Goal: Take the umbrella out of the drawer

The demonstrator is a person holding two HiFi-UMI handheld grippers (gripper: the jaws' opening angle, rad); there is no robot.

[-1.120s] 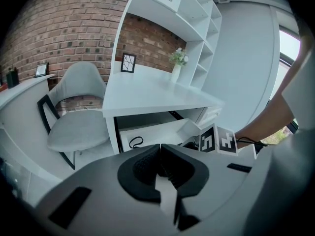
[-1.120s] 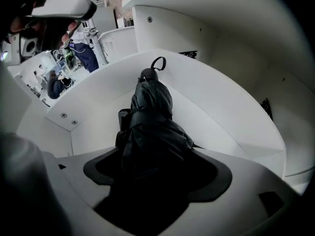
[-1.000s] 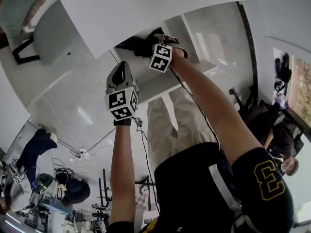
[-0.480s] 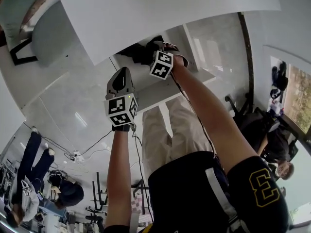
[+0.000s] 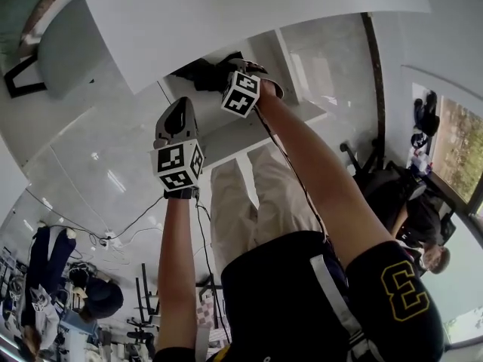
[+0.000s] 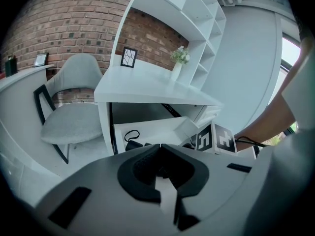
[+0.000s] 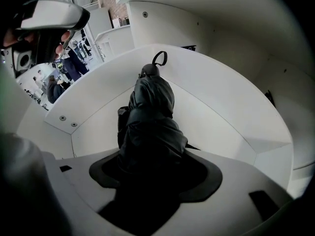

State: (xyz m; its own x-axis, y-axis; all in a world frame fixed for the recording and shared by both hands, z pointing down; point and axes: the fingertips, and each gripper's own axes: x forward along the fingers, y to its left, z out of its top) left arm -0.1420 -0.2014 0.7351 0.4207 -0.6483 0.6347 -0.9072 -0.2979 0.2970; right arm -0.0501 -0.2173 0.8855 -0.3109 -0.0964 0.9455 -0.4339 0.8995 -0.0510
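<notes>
A folded black umbrella (image 7: 150,127) with a loop strap lies in the open white drawer (image 7: 216,112) under the desk. My right gripper (image 7: 150,157) points steeply down into the drawer. Its jaws are closing, with the umbrella's near end between them, and the dark fabric fills the gap. In the head view the right gripper (image 5: 229,72) reaches into the drawer (image 5: 253,127) over the umbrella (image 5: 198,75). My left gripper (image 5: 175,118) hangs outside the drawer, left of the right one. Its jaws (image 6: 158,149) meet at the tips with nothing between them.
A white desk (image 6: 147,85) with shelves stands against a brick wall (image 6: 64,18); a vase (image 6: 178,65) and a small frame (image 6: 129,57) are on it. A grey chair (image 6: 74,117) stands to its left. People and equipment (image 5: 68,292) fill the room behind.
The head view has drifted a little, so both grippers sit slightly further left in the picture. Both grippers keep their places at the drawer.
</notes>
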